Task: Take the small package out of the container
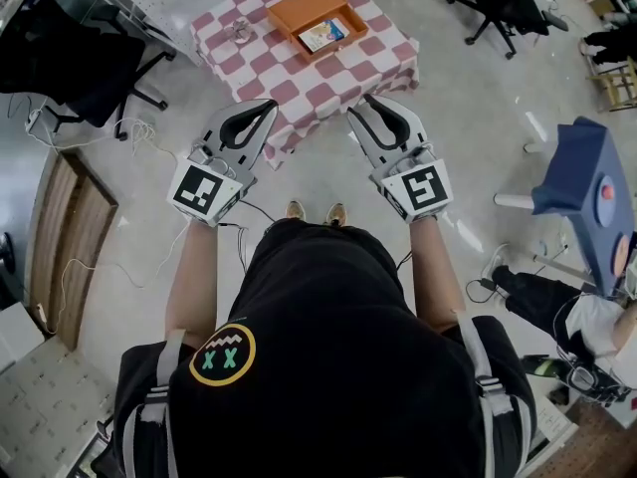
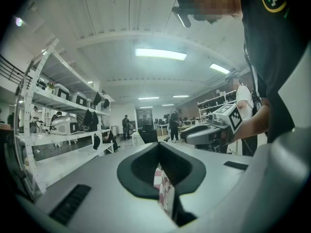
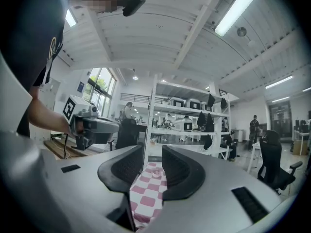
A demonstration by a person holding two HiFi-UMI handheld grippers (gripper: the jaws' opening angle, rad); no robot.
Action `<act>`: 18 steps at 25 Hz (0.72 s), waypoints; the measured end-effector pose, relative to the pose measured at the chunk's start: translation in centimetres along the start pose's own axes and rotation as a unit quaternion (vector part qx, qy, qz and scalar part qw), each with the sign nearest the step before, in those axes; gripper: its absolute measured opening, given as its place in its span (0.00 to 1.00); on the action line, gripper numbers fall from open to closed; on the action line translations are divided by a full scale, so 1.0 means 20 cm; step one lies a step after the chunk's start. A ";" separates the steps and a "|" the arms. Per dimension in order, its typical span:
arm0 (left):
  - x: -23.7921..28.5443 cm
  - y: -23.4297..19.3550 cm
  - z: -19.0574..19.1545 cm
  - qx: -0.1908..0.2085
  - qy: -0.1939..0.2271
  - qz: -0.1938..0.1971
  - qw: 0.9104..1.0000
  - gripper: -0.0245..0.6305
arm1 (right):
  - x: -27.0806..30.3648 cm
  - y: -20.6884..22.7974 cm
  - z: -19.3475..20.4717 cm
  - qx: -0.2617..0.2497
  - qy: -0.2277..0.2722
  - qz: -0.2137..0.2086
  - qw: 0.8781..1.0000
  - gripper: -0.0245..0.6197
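An orange container (image 1: 317, 10) sits on the far part of a table with a pink-and-white checked cloth (image 1: 299, 88). Inside it lies the small package (image 1: 321, 35), flat, with a blue-and-white print. Both grippers are held level in front of the person, short of the table's near edge and well apart from the container. The left gripper (image 1: 271, 106) has its tips together and nothing between them (image 2: 158, 147). The right gripper (image 1: 358, 106) stands slightly open, and only a strip of the checked cloth (image 3: 146, 191) shows through the narrow gap (image 3: 152, 152).
A small clear object (image 1: 239, 33) lies on the cloth left of the container. Black office chairs stand at the far left (image 1: 70, 58) and far right (image 1: 508, 3). A blue stand (image 1: 585, 192) and a seated person (image 1: 572, 317) are at the right. Cables and wooden panels (image 1: 70, 247) lie on the floor at the left.
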State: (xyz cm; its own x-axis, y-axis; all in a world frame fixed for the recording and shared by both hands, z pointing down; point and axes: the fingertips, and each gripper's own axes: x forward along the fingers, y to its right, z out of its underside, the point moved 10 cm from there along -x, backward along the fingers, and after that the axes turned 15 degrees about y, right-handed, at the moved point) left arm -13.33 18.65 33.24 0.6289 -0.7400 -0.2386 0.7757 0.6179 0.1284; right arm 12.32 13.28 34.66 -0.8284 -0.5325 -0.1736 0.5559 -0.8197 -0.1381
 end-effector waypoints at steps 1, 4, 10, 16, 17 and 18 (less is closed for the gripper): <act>0.00 0.00 -0.01 -0.001 0.001 0.000 1.000 0.07 | 0.00 0.00 0.00 -0.001 0.001 -0.001 1.000 0.27; 0.01 0.01 -0.02 -0.009 0.002 -0.004 1.000 0.07 | 0.00 0.00 0.00 -0.001 0.001 -0.001 1.000 0.30; 0.02 0.01 -0.03 -0.012 0.003 -0.007 1.000 0.07 | 0.00 0.02 0.00 0.014 0.001 0.006 1.000 0.40; 0.04 0.01 -0.02 -0.013 0.002 -0.008 1.000 0.07 | 0.00 0.04 0.02 0.016 0.005 0.001 1.000 0.51; 0.04 0.01 -0.02 -0.014 0.002 -0.008 1.000 0.07 | 0.00 0.04 0.02 0.018 0.004 0.002 1.000 0.54; 0.04 0.01 -0.01 -0.014 0.001 -0.008 1.000 0.07 | 0.00 0.05 0.02 0.021 0.003 0.004 1.000 0.57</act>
State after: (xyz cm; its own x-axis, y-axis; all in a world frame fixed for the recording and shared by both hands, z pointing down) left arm -12.72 18.21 32.77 0.6157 -0.7495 -0.2433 0.7844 0.6124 0.0983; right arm 12.82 12.41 34.95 -0.8240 -0.5374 -0.1794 0.5582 -0.8243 -0.0949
